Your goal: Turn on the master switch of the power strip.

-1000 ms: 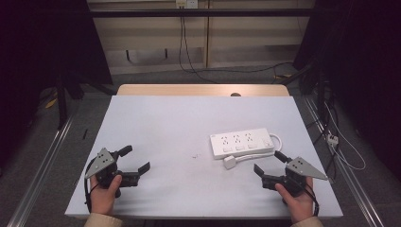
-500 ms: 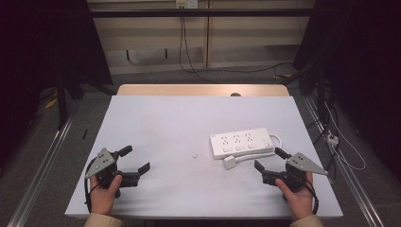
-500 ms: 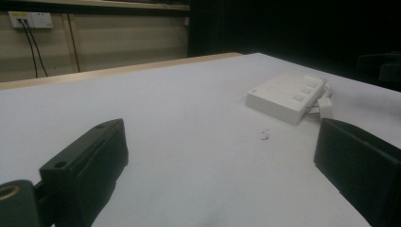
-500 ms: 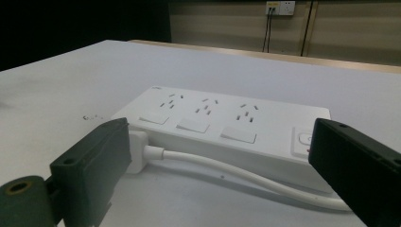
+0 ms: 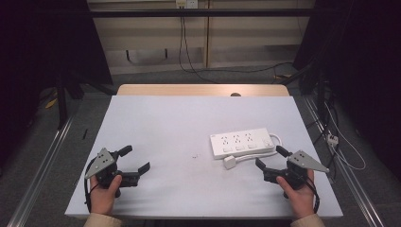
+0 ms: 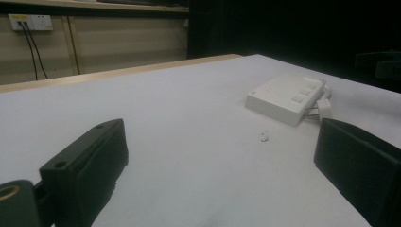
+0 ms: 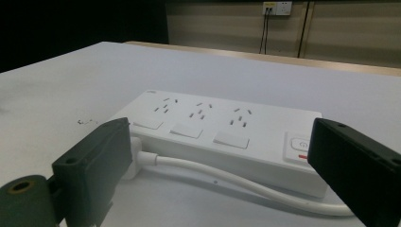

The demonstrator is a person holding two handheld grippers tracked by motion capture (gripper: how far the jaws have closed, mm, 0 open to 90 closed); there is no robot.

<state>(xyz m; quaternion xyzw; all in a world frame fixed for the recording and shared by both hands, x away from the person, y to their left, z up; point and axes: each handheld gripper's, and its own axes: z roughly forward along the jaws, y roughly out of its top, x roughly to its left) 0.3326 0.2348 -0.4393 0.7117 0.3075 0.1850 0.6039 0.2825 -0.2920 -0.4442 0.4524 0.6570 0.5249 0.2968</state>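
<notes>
Both tongs released, nothing held. Power strip (image 5: 243,144) lies on counter (image 5: 189,123) at 11 o'clock from right tongs (image 5: 272,161), plug (image 5: 230,162) beside it. Approach step; next likely: right tongs close on plug. Left tongs (image 5: 133,160) idle.

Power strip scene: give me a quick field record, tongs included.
surface: white table
power strip: lying flat, sockets up, right half of table
plug: on table beside the strip's near edge, cord looped back to strip
left tongs: open, holding nothing, near left edge
right tongs: open, holding nothing, pointed at strip, not touching it
</notes>
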